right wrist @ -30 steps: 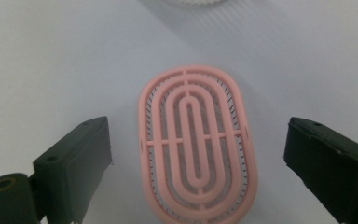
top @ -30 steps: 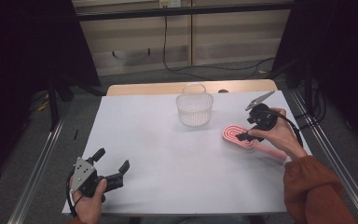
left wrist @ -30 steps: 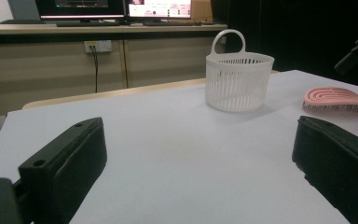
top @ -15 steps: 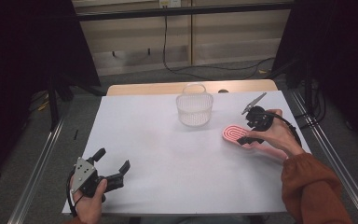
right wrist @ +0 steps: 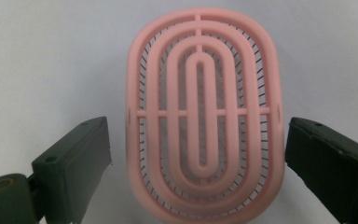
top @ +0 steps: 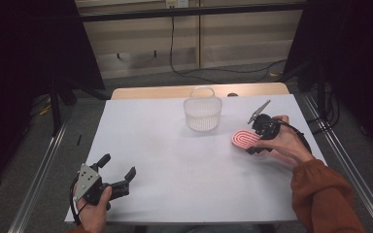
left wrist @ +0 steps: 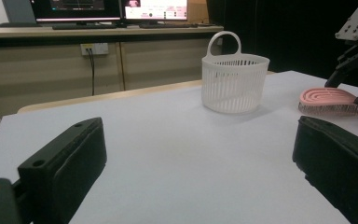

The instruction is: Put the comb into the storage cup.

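Step in hand: the right gripper (top: 252, 141) is placed over the pink brush (top: 245, 139), ready to take it; the grasp is not made yet, as I judge.
Right jaws: spread, one on each side of the brush (right wrist: 204, 116); a thin gap shows at both sides, so the pads do not press on it.
Brush place: it lies flat on the white table (top: 175, 160), bristles down, at the right side, near the white basket (top: 202, 112) but apart from it.
Left gripper (top: 119, 175): low over the near left part of the table, jaws spread wide, nothing between them.
Next move: probably to close the right jaws on the long sides of the brush, evenly so it does not slip or tilt, then lift it; the basket (left wrist: 234, 79) seems the likely goal.
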A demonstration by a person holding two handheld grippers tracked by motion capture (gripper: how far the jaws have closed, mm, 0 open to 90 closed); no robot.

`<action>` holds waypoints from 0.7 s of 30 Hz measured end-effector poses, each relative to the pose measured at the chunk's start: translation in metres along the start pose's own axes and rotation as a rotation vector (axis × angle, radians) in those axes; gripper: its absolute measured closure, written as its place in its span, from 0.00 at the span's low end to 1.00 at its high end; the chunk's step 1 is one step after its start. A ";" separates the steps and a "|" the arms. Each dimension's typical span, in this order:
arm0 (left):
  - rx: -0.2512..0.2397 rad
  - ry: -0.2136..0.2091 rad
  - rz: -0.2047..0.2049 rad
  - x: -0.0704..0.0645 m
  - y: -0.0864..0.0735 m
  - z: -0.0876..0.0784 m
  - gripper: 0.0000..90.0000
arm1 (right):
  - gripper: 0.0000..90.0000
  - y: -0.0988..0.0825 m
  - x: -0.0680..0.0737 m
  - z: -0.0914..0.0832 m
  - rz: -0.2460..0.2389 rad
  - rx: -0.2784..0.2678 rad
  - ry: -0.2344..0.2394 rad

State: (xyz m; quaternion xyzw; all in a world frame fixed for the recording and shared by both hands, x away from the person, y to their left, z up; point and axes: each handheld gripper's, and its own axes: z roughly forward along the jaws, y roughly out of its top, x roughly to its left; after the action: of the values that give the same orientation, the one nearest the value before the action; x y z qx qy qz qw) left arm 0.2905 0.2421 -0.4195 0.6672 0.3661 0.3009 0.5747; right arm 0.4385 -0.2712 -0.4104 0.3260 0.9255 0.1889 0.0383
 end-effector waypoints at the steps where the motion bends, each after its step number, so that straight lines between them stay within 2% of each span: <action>1: -0.001 -0.001 -0.002 0.000 0.000 0.000 0.03 | 0.08 -0.001 -0.001 0.001 -0.010 0.009 0.000; 4: 0.003 0.000 0.004 0.000 0.000 0.000 0.03 | 0.08 -0.002 0.000 0.005 -0.014 0.036 -0.005; 11: 0.004 0.001 0.000 0.001 0.000 0.000 0.03 | 0.14 0.000 0.002 0.005 -0.032 0.035 -0.019; 13: 0.004 0.002 0.001 0.001 0.000 0.000 0.03 | 0.16 0.001 0.003 0.006 -0.030 0.056 -0.023; 21: 0.001 0.000 -0.003 0.001 0.000 0.000 0.03 | 0.20 0.003 0.003 0.008 -0.047 0.075 -0.035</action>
State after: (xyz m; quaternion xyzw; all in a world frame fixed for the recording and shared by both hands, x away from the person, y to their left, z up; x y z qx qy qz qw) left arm 0.2908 0.2428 -0.4196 0.6670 0.3674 0.2997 0.5747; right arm 0.4394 -0.2643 -0.4170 0.3086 0.9386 0.1471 0.0468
